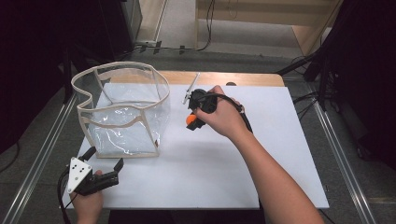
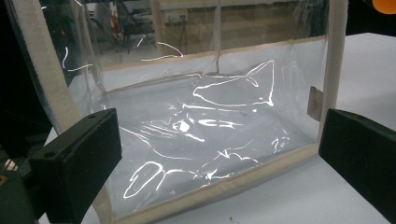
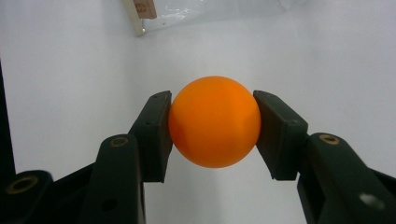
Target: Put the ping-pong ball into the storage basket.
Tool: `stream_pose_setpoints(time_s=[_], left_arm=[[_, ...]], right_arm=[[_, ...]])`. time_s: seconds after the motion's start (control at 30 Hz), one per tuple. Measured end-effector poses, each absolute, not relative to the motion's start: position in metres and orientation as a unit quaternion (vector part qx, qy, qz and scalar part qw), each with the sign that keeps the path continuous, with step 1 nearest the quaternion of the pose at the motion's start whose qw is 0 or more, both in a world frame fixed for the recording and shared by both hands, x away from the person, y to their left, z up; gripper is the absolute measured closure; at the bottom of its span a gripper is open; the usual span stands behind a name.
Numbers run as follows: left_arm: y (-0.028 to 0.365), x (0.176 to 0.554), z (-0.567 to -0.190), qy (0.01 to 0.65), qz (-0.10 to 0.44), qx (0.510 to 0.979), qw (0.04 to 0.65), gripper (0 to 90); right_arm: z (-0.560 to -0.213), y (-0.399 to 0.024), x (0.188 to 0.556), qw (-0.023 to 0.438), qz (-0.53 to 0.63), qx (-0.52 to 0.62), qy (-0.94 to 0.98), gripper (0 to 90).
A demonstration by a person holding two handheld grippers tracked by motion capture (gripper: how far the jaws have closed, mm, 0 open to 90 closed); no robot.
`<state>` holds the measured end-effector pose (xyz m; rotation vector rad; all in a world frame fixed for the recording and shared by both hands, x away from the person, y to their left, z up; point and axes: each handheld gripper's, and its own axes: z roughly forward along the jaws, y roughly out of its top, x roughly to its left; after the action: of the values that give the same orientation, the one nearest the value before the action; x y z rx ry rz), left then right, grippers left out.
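An orange ball point(image 3: 214, 121), smooth, matte and about the look of a table-tennis ball, sits pinched at its widest point between the two black pads of the right tongs point(image 3: 213, 133), clear of the white counter point(image 3: 70, 70) beneath it. From the high view the ball point(image 1: 191, 120) shows as a small orange spot under the right hand point(image 1: 219, 114), just beside the open-topped clear plastic bag point(image 1: 122, 109) with cream fabric trim.
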<state>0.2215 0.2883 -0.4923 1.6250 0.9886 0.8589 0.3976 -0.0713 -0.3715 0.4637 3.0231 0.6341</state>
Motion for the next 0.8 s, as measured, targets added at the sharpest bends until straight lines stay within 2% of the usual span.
stream_pose_setpoints(time_s=[0.8], left_arm=[[0.288, 0.221, -0.492, 0.409, 0.356, 0.673, 0.503, 0.0]], right_arm=[[-0.346, -0.056, 0.401, 0.008, 0.208, 0.134, 0.969, 48.0]])
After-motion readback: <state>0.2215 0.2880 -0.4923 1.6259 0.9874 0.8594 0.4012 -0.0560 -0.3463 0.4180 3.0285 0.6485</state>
